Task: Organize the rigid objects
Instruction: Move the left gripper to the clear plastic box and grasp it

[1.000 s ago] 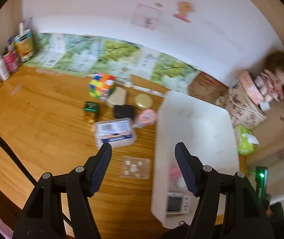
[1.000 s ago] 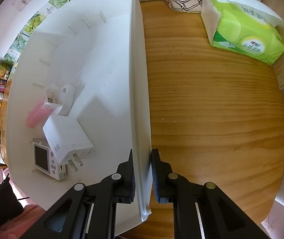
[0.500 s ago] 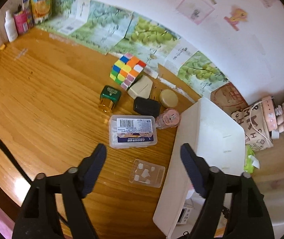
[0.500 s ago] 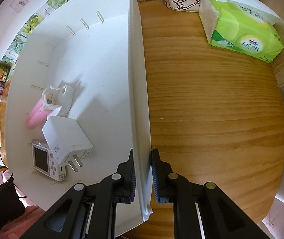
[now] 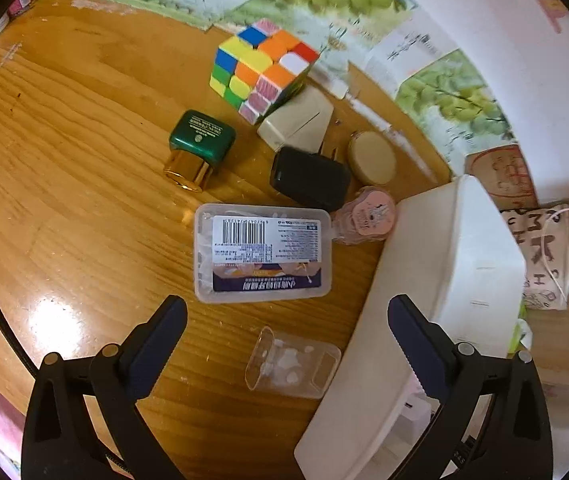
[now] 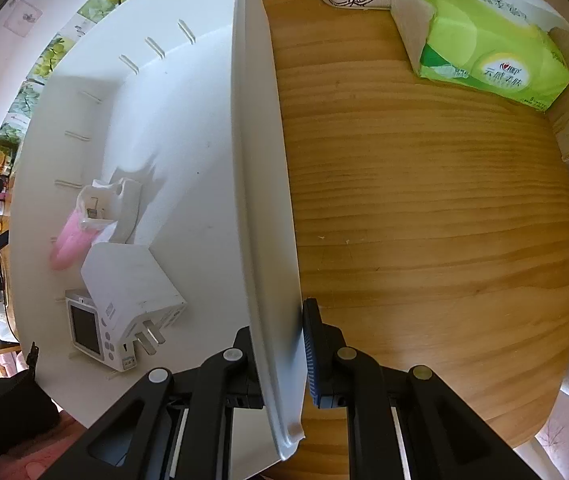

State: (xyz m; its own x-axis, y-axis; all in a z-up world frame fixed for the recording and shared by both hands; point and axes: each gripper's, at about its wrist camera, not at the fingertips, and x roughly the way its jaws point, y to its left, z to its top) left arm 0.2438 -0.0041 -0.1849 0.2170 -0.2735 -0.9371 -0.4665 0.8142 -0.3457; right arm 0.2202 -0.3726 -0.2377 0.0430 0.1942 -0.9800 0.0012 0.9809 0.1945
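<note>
My left wrist view looks steeply down along its fingers at the wooden table (image 5: 64,200), close above a small clear case (image 5: 292,364), with a puzzle cube (image 5: 262,68) farther off toward the wall. My right wrist view also faces almost straight down, very near the white bin (image 6: 268,240), whose wall splits the frame: interior on one side, bare table (and a green tissue pack (image 6: 488,44)) on the other. Both views share that bin (image 5: 436,280) and the same tabletop.
</note>
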